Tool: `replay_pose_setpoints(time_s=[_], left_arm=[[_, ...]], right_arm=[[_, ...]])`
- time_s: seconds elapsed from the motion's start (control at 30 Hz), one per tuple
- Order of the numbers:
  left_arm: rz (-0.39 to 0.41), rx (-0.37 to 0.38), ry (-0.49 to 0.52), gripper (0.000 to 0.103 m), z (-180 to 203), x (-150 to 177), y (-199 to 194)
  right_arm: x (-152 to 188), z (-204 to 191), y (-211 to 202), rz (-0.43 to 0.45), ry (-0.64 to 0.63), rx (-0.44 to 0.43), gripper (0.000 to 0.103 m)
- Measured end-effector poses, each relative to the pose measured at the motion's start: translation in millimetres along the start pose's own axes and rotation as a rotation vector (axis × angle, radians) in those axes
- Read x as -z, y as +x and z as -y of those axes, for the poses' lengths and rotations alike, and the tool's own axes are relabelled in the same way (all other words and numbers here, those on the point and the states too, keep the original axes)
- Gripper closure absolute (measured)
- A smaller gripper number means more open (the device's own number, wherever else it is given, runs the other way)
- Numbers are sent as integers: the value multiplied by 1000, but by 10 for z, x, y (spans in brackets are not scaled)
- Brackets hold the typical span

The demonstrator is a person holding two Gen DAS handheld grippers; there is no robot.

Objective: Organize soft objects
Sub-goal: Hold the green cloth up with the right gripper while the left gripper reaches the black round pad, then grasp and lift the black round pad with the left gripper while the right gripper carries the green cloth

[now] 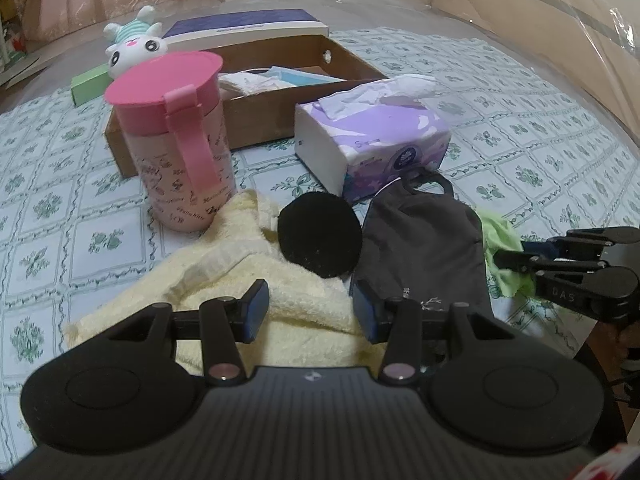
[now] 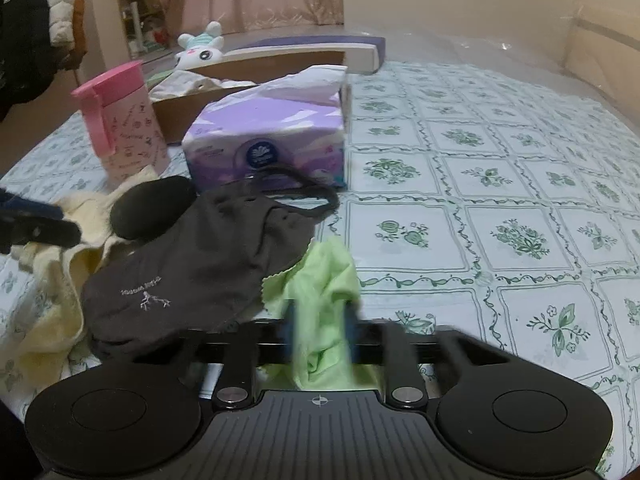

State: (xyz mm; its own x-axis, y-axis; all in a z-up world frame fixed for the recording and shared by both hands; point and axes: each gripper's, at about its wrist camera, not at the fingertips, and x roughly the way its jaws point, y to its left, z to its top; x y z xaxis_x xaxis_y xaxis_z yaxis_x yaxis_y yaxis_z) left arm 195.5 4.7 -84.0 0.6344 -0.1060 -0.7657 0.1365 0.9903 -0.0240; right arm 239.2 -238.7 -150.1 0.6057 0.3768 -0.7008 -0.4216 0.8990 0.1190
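A green cloth (image 2: 324, 292) lies bunched on the patterned tablecloth, and my right gripper (image 2: 320, 320) is shut on it; it also shows in the left wrist view (image 1: 502, 248) beside that gripper (image 1: 508, 258). A dark grey face mask (image 2: 200, 256) lies left of it and shows in the left wrist view (image 1: 424, 240). A black round pad (image 1: 320, 236) rests on a cream towel (image 1: 248, 280). My left gripper (image 1: 310, 310) is open just above the towel, empty.
A pink lidded cup (image 1: 180, 136) stands at the left. A purple tissue pack (image 1: 376, 140) sits before a brown open box (image 1: 256, 112) holding masks. A plush toy (image 1: 136, 46), a green box (image 1: 90, 84) and a blue-white box (image 1: 248, 26) lie behind.
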Motion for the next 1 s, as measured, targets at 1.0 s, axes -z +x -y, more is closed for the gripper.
replay_pose_setpoints(time_s=[1.0], left_arm=[[-47,-34,145,44,144,-290,721]], right_arm=[[-222,662,-74,53,172,14,95]])
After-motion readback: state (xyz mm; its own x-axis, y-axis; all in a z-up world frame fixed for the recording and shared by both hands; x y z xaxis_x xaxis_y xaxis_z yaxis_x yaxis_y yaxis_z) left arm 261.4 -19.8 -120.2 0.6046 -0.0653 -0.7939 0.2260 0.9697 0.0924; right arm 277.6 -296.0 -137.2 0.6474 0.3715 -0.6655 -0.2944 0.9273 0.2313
